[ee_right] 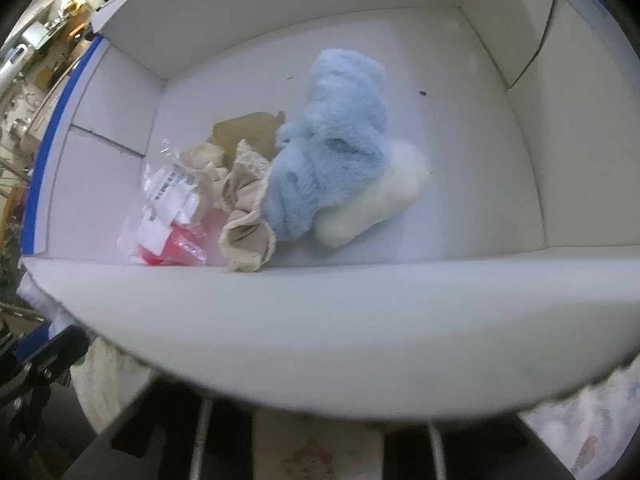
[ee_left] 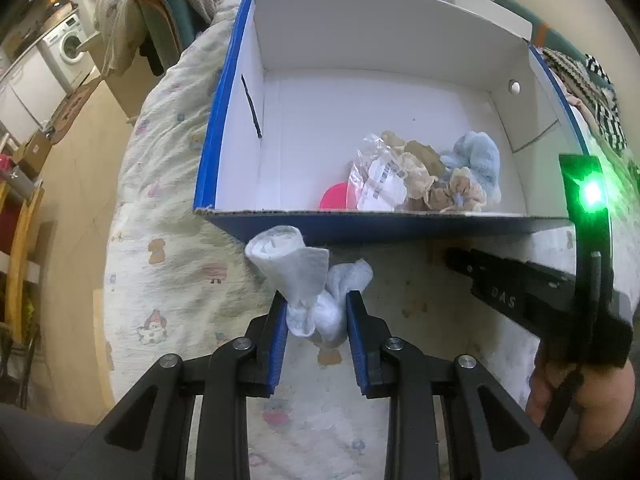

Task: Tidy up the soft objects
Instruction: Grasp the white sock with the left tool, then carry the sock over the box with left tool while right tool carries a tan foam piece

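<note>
My left gripper (ee_left: 317, 300) is shut on a white rolled sock bundle (ee_left: 298, 276), held just in front of the near wall of a blue box with a white inside (ee_left: 360, 226). In the box lie a fluffy light-blue item (ee_left: 480, 164), beige frilly cloths (ee_left: 424, 176), a clear plastic bag with labels (ee_left: 378, 184) and a pink item (ee_left: 336, 196). The right wrist view looks over the near wall (ee_right: 320, 312) at the blue item (ee_right: 336, 140), a cream plush piece (ee_right: 376, 204), beige cloths (ee_right: 244, 216) and the bag (ee_right: 168, 208). The right gripper's body (ee_left: 520, 292) shows at the box's near right; its fingertips are hidden.
The box sits on a bed with a cream printed quilt (ee_left: 172, 240). Clothes lie piled at the bed's far end (ee_left: 152, 12). A washing machine (ee_left: 68, 46) and wooden furniture (ee_left: 20, 240) stand on the left across the floor. A checked cloth (ee_left: 604, 112) lies right of the box.
</note>
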